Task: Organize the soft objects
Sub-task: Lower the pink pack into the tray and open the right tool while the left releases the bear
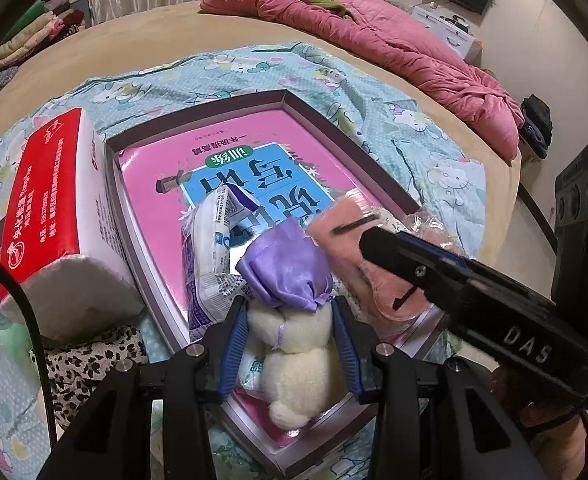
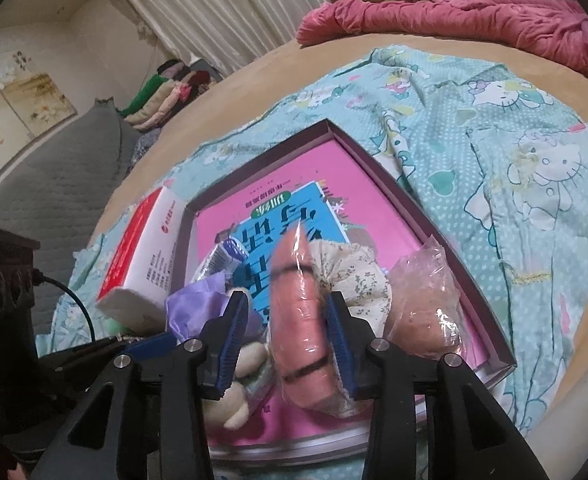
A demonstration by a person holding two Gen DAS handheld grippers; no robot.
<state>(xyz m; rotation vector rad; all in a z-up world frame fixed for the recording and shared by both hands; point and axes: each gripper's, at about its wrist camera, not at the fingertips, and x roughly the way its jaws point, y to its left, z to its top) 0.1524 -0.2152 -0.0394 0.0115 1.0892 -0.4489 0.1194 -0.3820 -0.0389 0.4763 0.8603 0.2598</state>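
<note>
A shallow purple-rimmed box [image 1: 198, 108] holds a pink book and lies on a teal cartoon-print sheet. My left gripper [image 1: 290, 344] is shut on a cream plush toy [image 1: 297, 352] with a purple satin cap [image 1: 286, 272], at the box's near edge. In the right wrist view my right gripper [image 2: 288, 340] stands open around a salmon plush roll in clear wrap [image 2: 297, 312]. The right pad touches the roll and a gap shows at the left pad. A finger of the right gripper [image 1: 397, 250] crosses that roll [image 1: 341, 232] in the left wrist view.
Inside the box also lie a white-blue packet [image 1: 206, 256], a floral cloth piece [image 2: 357, 276] and a clear bag [image 2: 425, 304]. A red-white tissue pack [image 1: 54, 200] leans at the box's left, above leopard-print cloth [image 1: 90, 360]. A pink quilt [image 1: 373, 40] lies farther back.
</note>
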